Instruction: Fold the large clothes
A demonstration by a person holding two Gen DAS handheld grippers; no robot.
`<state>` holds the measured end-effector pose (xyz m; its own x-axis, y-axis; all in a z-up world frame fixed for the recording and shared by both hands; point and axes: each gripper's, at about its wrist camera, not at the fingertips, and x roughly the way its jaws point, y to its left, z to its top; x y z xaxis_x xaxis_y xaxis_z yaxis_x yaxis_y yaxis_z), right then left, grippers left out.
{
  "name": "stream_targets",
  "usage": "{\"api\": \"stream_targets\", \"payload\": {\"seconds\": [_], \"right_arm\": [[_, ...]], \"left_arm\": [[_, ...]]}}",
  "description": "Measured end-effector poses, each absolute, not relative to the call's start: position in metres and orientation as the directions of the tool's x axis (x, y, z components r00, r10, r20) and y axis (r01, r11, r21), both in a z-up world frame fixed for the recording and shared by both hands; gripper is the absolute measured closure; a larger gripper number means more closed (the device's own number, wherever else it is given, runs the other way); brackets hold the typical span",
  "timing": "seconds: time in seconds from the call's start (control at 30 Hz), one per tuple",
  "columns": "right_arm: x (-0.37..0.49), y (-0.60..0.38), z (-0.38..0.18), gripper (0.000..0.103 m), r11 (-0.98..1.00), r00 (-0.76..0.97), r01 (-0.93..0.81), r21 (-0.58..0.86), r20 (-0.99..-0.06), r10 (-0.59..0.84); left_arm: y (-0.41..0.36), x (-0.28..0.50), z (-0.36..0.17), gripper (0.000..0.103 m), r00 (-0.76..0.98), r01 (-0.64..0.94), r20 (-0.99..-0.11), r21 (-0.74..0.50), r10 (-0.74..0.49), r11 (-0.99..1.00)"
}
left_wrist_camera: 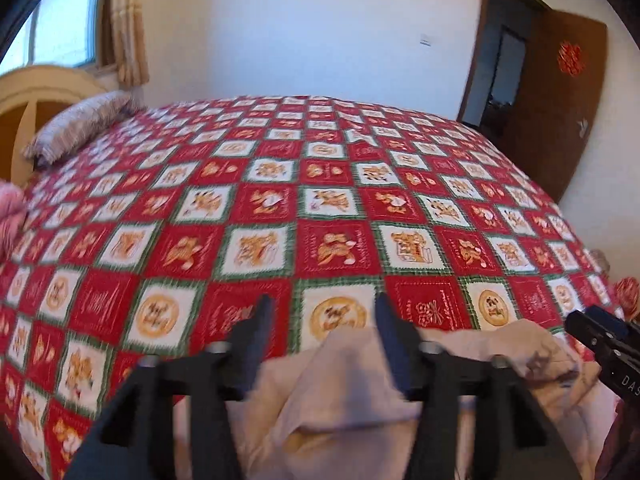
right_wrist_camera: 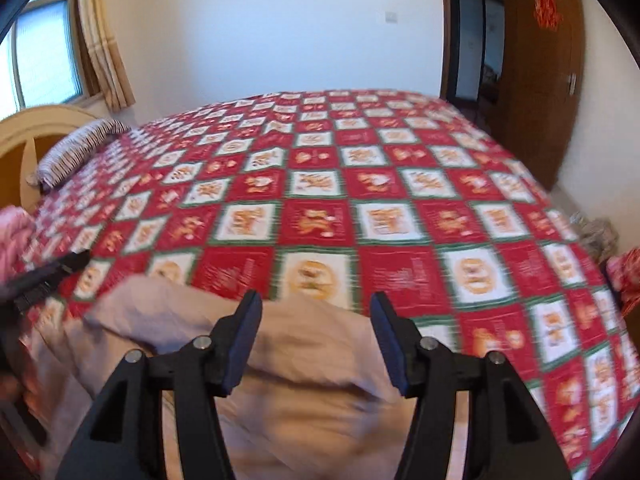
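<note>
You are looking from both wrist cameras down and forward along the black fingers, which are filling the bottom of each frame. Each camera is sitting close above the beige garment (left_wrist_camera: 348,392) at the bed's near edge and facing across the red checked bedspread (left_wrist_camera: 320,200) toward the white wall (left_wrist_camera: 304,28). Both views are sharing that bedspread, the pillow (right_wrist_camera: 80,148) and window (right_wrist_camera: 44,56) at upper left, and the brown door (right_wrist_camera: 536,68) at upper right. The right gripper (left_wrist_camera: 604,340) is poking in at the left view's lower right edge; the left gripper (right_wrist_camera: 48,276) is showing at the right view's left edge.
</note>
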<state>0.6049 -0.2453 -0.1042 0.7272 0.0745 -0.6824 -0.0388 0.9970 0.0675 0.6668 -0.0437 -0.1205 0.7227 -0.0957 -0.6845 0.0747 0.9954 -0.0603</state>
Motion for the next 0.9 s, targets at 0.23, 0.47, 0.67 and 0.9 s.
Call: {"api": "stream_targets", "payload": {"seconds": [0.23,0.47,0.67,0.9], "right_arm": [[0.621,-0.232,-0.140,0.044,0.999,0.684,-0.051,0.019,-0.727,0.049],[0.615,-0.238,-0.171,0.044,0.998,0.659,-0.058,-0.007,-0.752,0.033],[0.618,-0.234,-0.184,0.042,0.997,0.651,-0.067,-0.038,-0.759,0.015],[0.622,-0.231,-0.198,0.037,0.996,0.641,-0.063,-0.064,-0.768,-0.009]], "left_arm": [[-0.060,0.660,-0.180,0.045,0.651,0.120,-0.758,0.044,-0.045,0.992],[-0.055,0.657,-0.199,0.027,0.640,0.095,-0.767,0.011,-0.053,0.995],[-0.050,0.659,-0.208,0.021,0.633,0.090,-0.769,-0.040,-0.088,0.995],[-0.051,0.660,-0.213,0.019,0.624,0.090,-0.776,-0.043,-0.090,0.995]]}}
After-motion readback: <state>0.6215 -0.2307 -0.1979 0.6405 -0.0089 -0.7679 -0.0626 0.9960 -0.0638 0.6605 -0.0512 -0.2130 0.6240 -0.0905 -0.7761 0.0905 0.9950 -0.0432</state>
